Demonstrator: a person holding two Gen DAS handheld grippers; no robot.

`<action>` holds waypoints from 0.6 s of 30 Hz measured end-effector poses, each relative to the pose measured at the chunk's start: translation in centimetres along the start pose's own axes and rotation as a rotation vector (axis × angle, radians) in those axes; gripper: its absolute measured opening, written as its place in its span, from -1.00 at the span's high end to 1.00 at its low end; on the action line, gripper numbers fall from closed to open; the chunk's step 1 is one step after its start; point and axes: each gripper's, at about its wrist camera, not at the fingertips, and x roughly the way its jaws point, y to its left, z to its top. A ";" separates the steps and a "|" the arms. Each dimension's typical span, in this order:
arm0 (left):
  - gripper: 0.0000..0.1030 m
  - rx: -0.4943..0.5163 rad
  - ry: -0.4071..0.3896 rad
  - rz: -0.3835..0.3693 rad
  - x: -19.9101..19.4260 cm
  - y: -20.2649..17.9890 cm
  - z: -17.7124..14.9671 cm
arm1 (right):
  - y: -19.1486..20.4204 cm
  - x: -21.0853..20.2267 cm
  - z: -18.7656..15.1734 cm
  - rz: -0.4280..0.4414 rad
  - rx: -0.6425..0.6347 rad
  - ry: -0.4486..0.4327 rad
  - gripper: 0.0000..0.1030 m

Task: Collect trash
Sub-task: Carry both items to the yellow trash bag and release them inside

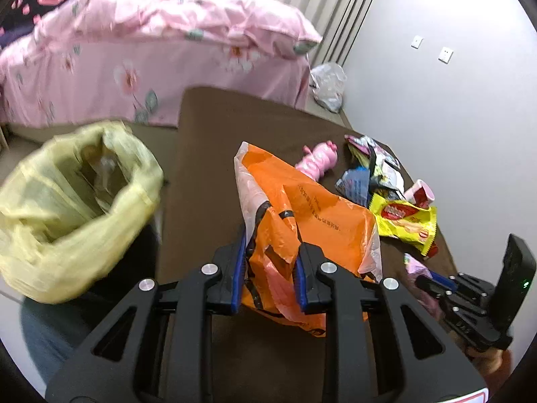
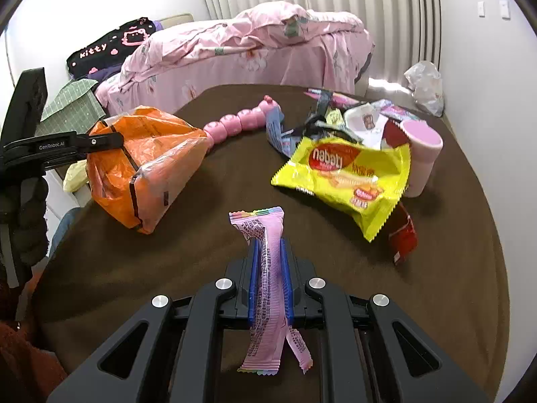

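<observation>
While most of the litter lay uncollected on the brown cloth-covered table, we had two pieces in hand. At the left of the left wrist view stood the bin lined with a pale yellow plastic bag, its mouth open and some blurred contents showing inside, so we judged part of the collecting done. In the centre of that view our left gripper had its blue-padded fingers closed on the crumpled orange plastic shopping bag, whose far end seemed to rest on the table, right of the bin.

In the right wrist view, low in the centre, our right gripper pinched the thin pink printed snack wrapper, which stuck out fore and aft of the fingers. Right of it, in the upper right of the frame, the yellow wafer packet, the pink paper cup, the small red wrapper and a heap of mixed wrappers were left, with a pink segmented plastic bottle behind. We judged the task under way, neither held piece yet binned.
</observation>
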 end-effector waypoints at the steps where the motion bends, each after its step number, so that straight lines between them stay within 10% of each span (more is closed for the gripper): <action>1: 0.57 0.016 -0.020 0.018 -0.5 0.0 0.2 | 0.2 -0.4 0.4 -0.003 -0.005 -0.014 0.75; 18: 0.53 0.003 -0.237 0.237 -8.2 7.7 3.1 | 10.4 -2.7 9.1 0.036 -0.206 -0.185 0.75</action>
